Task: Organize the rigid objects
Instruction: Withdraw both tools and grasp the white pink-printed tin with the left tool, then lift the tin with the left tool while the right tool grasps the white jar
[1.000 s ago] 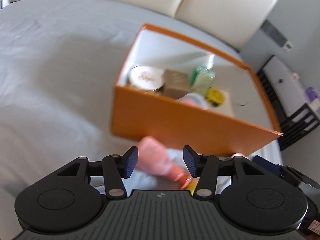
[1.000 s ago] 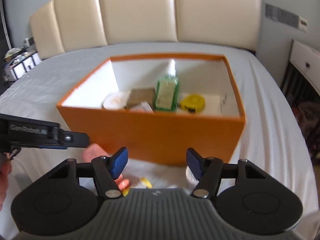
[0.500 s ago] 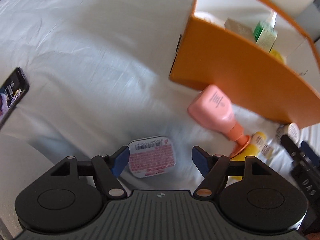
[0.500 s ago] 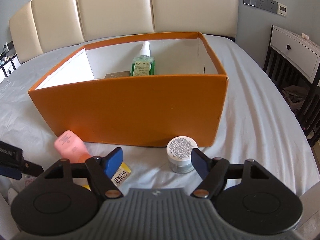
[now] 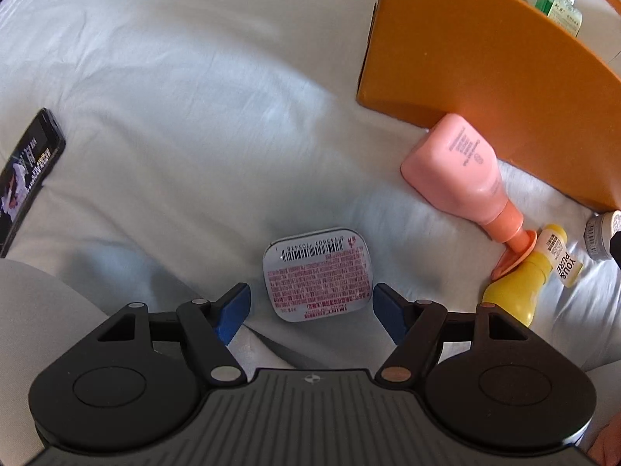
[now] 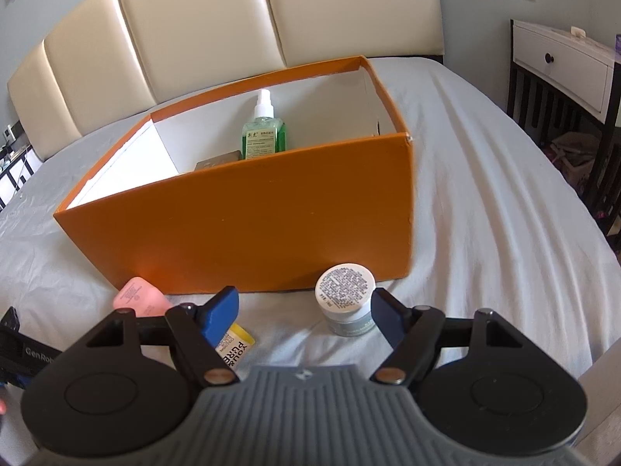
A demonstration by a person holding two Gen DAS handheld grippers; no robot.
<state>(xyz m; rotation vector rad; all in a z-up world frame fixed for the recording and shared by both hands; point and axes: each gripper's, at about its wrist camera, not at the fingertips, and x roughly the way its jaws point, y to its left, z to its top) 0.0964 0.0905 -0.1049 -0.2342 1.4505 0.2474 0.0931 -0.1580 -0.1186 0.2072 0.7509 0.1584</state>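
1. Left gripper (image 5: 310, 306) points almost straight down at the bed, its jaws apart with nothing pressed between them. The flat mint tin (image 5: 316, 273) lies label-up on the white sheet (image 5: 174, 97), in the gap between the blue pads (image 5: 232, 312) and just ahead of them.

2. Both jaws have been opening within the last second and have now settled wide. I'd leave them wide until the pads stand level with the tin's two side edges.

3. For a clean pick, I'd bring the left gripper a touch forward so the pads flank the tin's middle, not its near corners. The tin is thin and the sheet soft, so the pads probably need to press slightly into the bedding to catch the rim instead of sliding over the lid.

4. Ahead and to the right of that gripper lies the pink bottle (image 5: 462, 171), its base against the orange box (image 5: 465, 70) and its cap touching the yellow bottle (image 5: 528, 283). They are well clear of the tin, so closing should not disturb them.

5. Right gripper (image 6: 304, 318) is likewise apart and empty, angled down toward the small white jar (image 6: 346, 299), which stands just inside its right pad and near the box's front wall.

6. The jar sits off-centre there, so I'd shift that gripper rightward before closing, or one pad may shove it.

7. Inside the box a green spray bottle (image 6: 264, 132) stands upright; anything dropped in should go beside it.
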